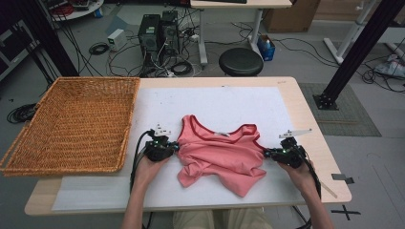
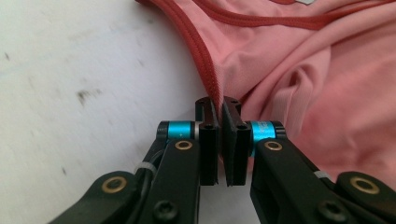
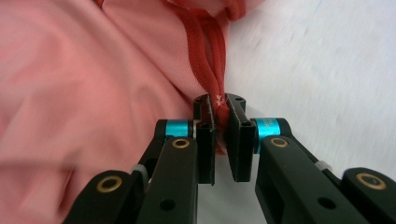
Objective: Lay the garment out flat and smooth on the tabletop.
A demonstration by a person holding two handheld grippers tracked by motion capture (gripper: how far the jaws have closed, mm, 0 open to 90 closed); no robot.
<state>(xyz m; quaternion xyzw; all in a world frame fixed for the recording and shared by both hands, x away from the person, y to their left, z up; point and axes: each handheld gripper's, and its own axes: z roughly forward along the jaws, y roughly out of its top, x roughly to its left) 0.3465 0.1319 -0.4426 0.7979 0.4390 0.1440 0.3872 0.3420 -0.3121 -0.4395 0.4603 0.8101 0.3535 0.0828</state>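
Note:
A pink sleeveless top (image 1: 220, 155) with dark red trim lies crumpled on the white mat, neckline toward the far side. My left gripper (image 1: 175, 147) sits at the top's left edge, and in the left gripper view its pads (image 2: 219, 116) are shut on the red armhole trim (image 2: 205, 70). My right gripper (image 1: 266, 153) is at the top's right edge; in the right gripper view its jaws (image 3: 220, 114) pinch the doubled red trim (image 3: 205, 51) of the other armhole. A hand holds each gripper low over the mat.
A large wicker basket (image 1: 71, 124) stands at the table's left, overhanging its edge. The white mat (image 1: 215, 100) covers most of the wooden table (image 1: 310, 138). A black stool (image 1: 240, 61), computer towers (image 1: 160, 31) and cables are on the floor beyond.

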